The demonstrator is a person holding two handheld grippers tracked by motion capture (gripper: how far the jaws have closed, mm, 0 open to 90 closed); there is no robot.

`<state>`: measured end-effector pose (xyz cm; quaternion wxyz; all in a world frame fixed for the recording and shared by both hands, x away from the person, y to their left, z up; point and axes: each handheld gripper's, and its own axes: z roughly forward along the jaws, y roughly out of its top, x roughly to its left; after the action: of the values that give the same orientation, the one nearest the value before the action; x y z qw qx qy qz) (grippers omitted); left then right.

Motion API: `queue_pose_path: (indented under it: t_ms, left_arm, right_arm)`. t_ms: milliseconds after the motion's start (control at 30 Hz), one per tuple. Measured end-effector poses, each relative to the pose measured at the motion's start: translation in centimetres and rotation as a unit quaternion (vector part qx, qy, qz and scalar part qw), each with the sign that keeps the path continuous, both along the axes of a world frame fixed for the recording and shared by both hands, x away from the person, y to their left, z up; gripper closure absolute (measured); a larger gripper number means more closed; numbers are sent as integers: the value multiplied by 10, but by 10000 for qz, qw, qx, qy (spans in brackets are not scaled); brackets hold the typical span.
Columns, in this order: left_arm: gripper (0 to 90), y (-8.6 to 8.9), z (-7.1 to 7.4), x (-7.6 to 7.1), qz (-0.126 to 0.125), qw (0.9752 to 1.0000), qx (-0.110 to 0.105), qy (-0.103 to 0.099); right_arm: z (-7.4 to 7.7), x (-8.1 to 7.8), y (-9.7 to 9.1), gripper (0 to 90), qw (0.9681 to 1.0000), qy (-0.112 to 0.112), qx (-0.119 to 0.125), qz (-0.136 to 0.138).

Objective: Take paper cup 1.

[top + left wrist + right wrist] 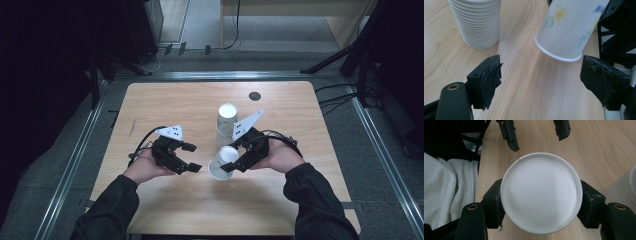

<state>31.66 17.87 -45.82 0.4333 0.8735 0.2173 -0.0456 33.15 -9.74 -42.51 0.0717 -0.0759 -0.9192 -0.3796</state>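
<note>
resting between the two pads of the right gripper [231, 165], a single paper cup [223, 162] is held clear of the wooden table [165, 102], tilted so that its base points toward the left gripper [192, 157]. in the right gripper view the cup's white base [541, 196] is seen end-on, with a black pad [495, 202] pressed against each side of it, so the jaws are closed on the cup at a middling width. in the left gripper view a flower print is seen on the cup's wall [567, 27], and the cup hangs ahead of the jaws and just above the table top. the left gripper's jaws are spread apart, and nothing is gripped between their pads [490, 81]. a stack of white cups [226, 122] is stood upright on the table just behind the held cup, near the middle of the table. a small dark round disc [254, 96] is set into the table top beyond the stack.
</note>
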Motion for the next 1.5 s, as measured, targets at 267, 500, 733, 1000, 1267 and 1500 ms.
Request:
queue_pose_path:
  t_ms: [267,500,733,1000,1267,1500]
  left_arm:
    - [173,-10,-5,-4,-187,9998,30,-29]
    - [168,-24,-17,-3,-357,9993,92,84]
    - [163,-30,-19,-6,-365,9993,68,15]
    - [160,-36,-21,-8,-463,9989,-36,-34]
    - [169,-42,-24,-11,-585,9983,-40,-64]
    - [234,-43,-25,-13,-667,9976,11,-161]
  right_arm:
    - [-18,1,1,345,9996,221,120,-120]
    - [-29,1,0,345,9989,333,216,-229]
    - [-29,1,6,344,9988,337,269,-230]
    - [-25,-1,10,345,9983,347,419,-228]
    - [-22,-2,13,344,9974,452,524,-193]
    - [-20,-2,14,345,9967,512,605,-180]
